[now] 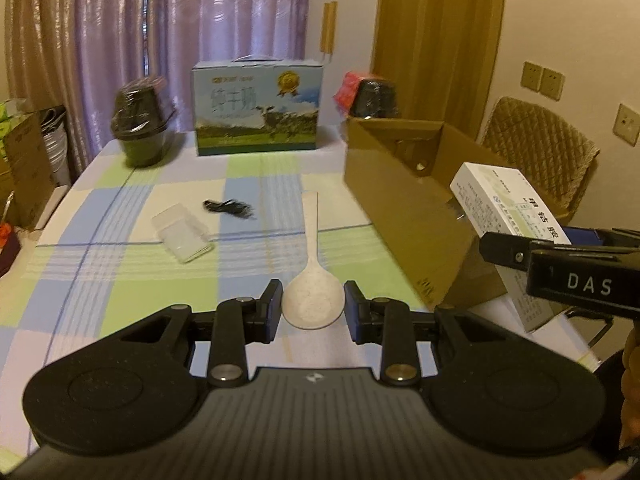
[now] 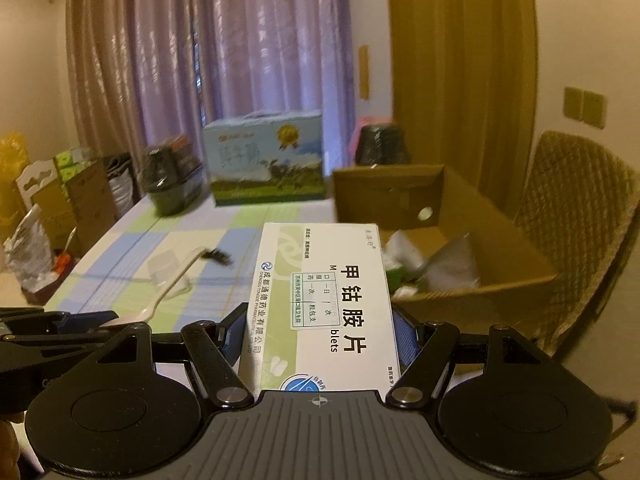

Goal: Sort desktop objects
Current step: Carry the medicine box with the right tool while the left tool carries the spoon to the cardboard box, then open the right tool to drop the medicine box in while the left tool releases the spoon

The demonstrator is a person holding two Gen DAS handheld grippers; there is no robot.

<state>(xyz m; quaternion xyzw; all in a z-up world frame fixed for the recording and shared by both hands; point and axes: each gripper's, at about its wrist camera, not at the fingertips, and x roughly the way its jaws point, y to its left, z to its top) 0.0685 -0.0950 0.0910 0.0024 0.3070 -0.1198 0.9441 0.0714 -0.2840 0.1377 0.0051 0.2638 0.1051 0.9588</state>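
The left gripper (image 1: 313, 308) stands spread around the white spoon's (image 1: 311, 276) bowl, while the right gripper (image 2: 320, 336) pinches a medicine box (image 2: 320, 300).

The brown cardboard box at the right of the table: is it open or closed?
Open. The brown cardboard box has no lid over its top, and white crumpled packets show inside it.

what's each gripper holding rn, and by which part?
Right gripper holds the medicine box, clamped by its long side edges near the close end. Left gripper holds nothing: open, fingers either side of the spoon bowl, not touching.
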